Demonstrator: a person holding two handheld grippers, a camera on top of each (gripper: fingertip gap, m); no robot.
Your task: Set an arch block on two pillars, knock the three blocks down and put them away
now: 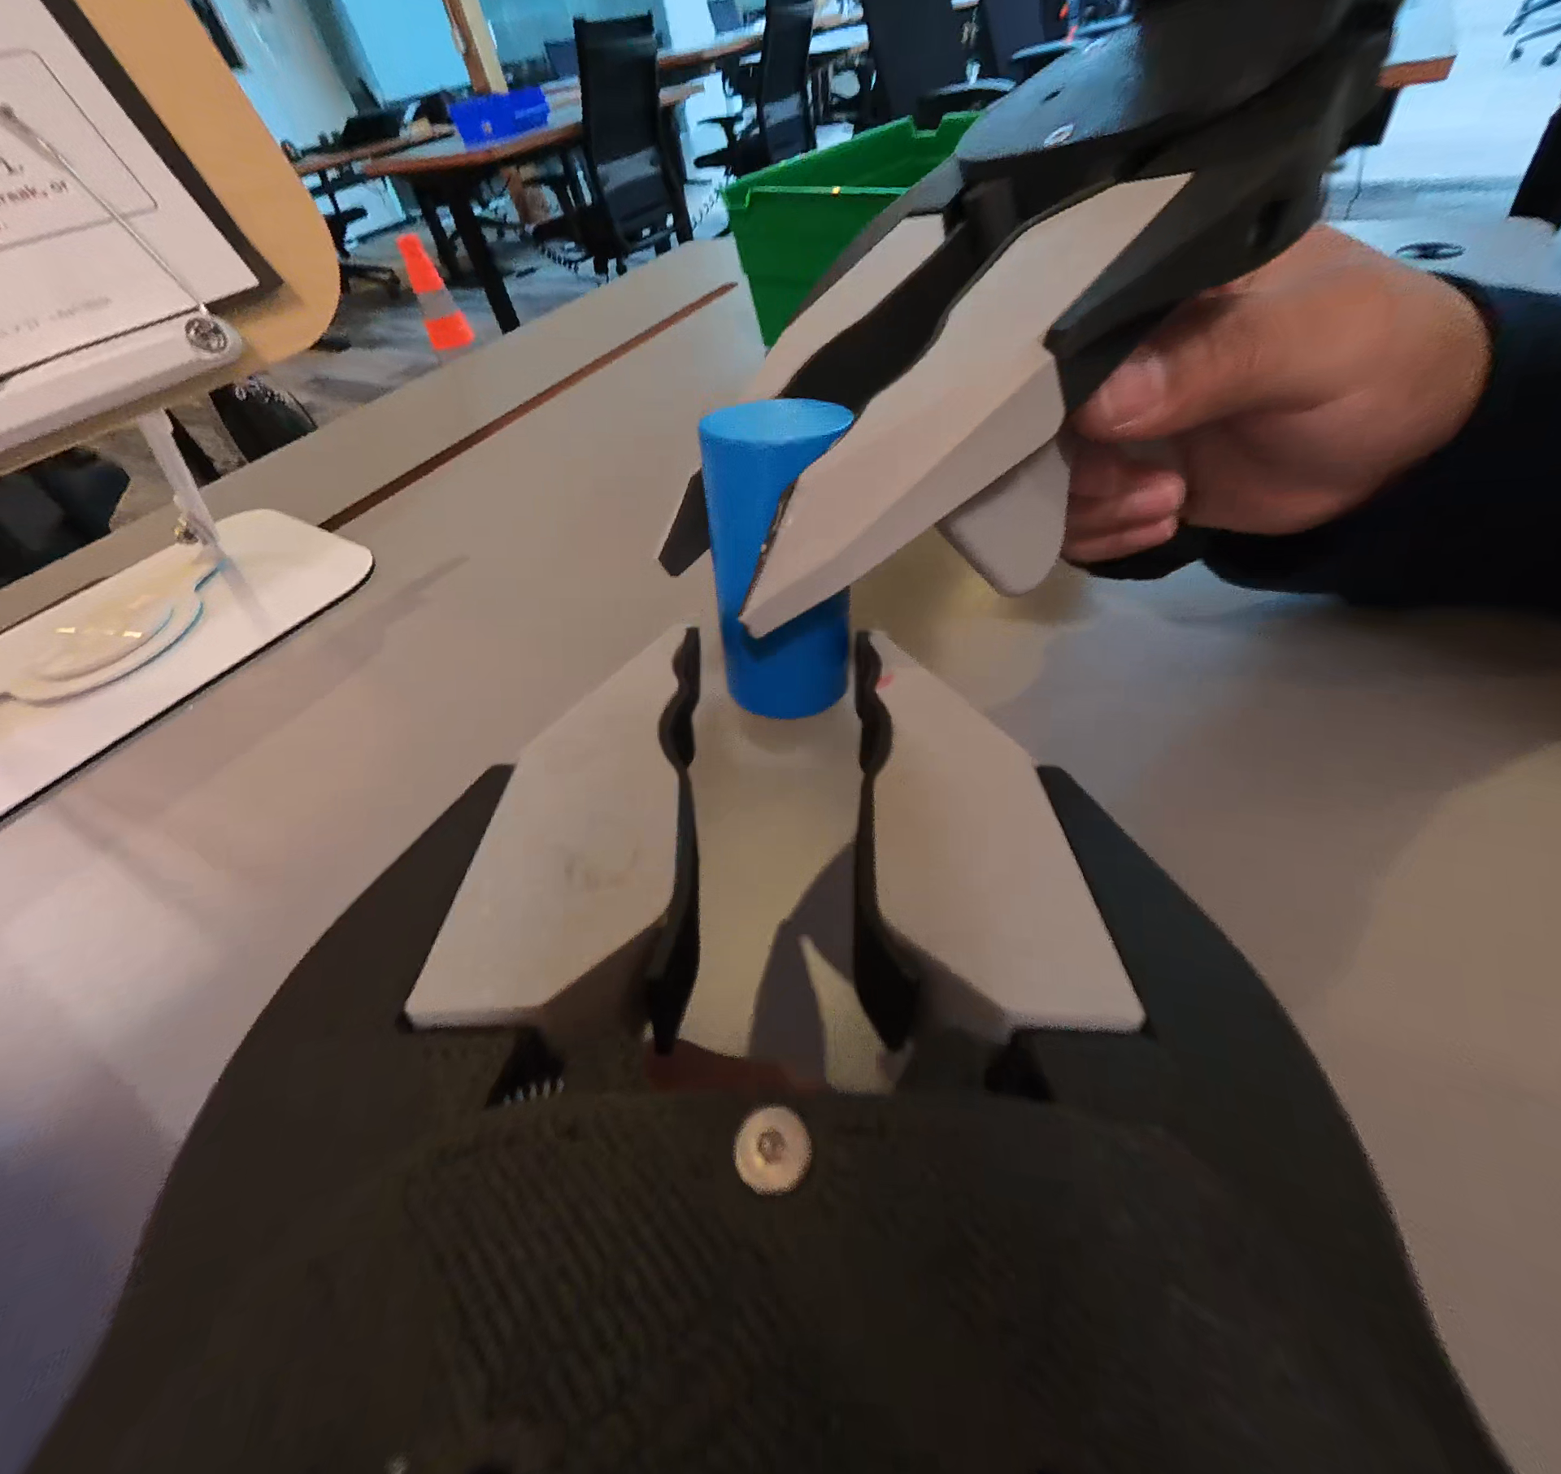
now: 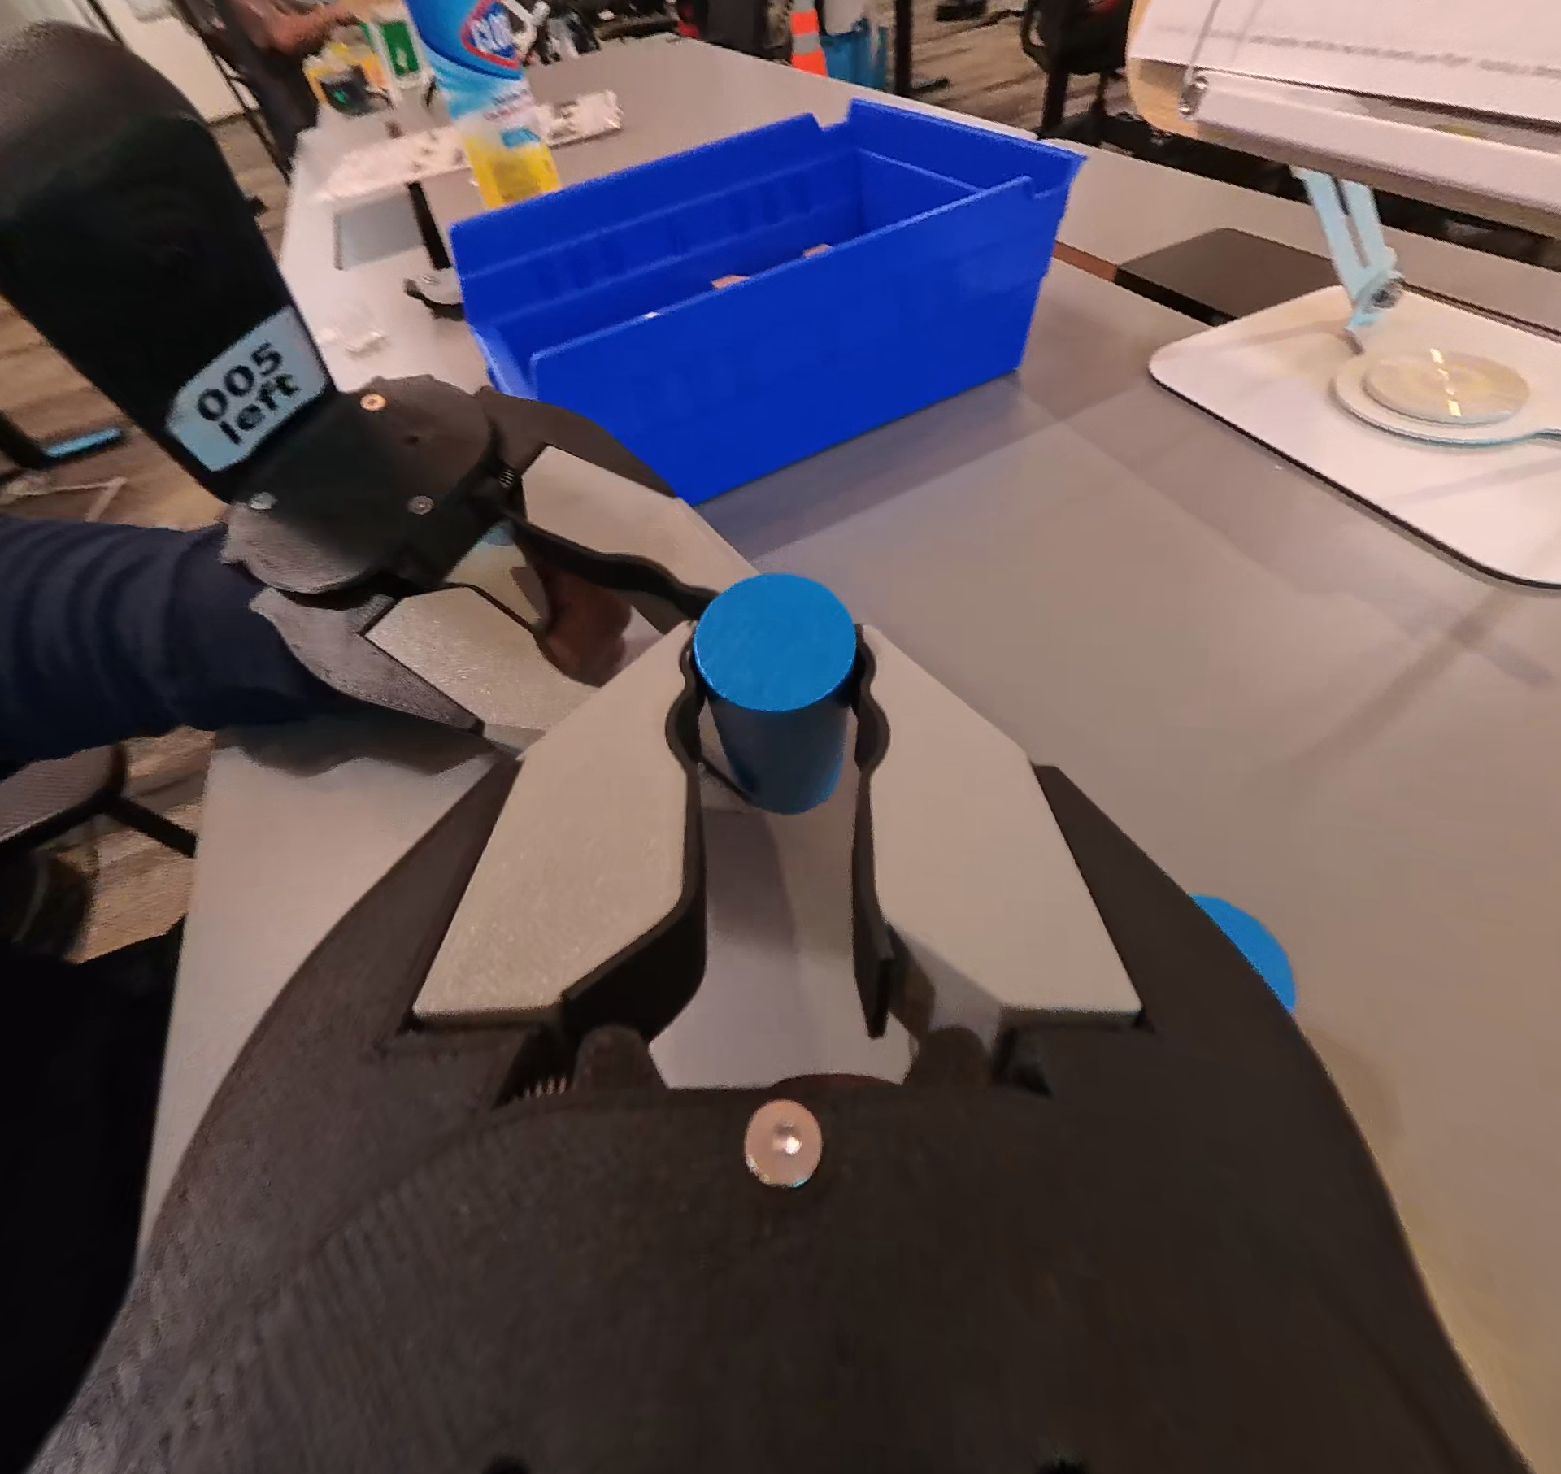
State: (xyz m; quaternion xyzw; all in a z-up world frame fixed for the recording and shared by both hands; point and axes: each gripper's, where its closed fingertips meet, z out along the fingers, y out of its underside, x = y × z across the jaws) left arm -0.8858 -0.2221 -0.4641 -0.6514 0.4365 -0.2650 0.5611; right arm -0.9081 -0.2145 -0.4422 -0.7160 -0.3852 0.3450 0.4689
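Note:
A blue cylinder block [image 1: 773,521] stands upright on the grey table [image 1: 422,758]. In the left wrist view my left gripper [image 1: 777,656] is open, with its tips on either side of the cylinder's lower part and a small gap on each side. My right gripper [image 1: 718,580] comes in from the upper right and is shut on the cylinder's upper part. In the right wrist view my right gripper [image 2: 775,660] presses both pads on the blue cylinder [image 2: 773,656]. A second blue block [image 2: 1250,960] shows partly behind my right gripper's body.
A blue bin [image 2: 760,386] stands on the table beyond the cylinder. A green bin [image 1: 811,251] stands at the table's far edge. A sign stand with a white base [image 2: 1351,437] is to the side and also shows in the left wrist view [image 1: 169,589]. A spray bottle [image 2: 481,57] is far off. Both grippers' tips are roughly 30 cm from the white base [image 2: 1351,437]. My left wrist view [image 1: 160,671] looks at it from another angle.

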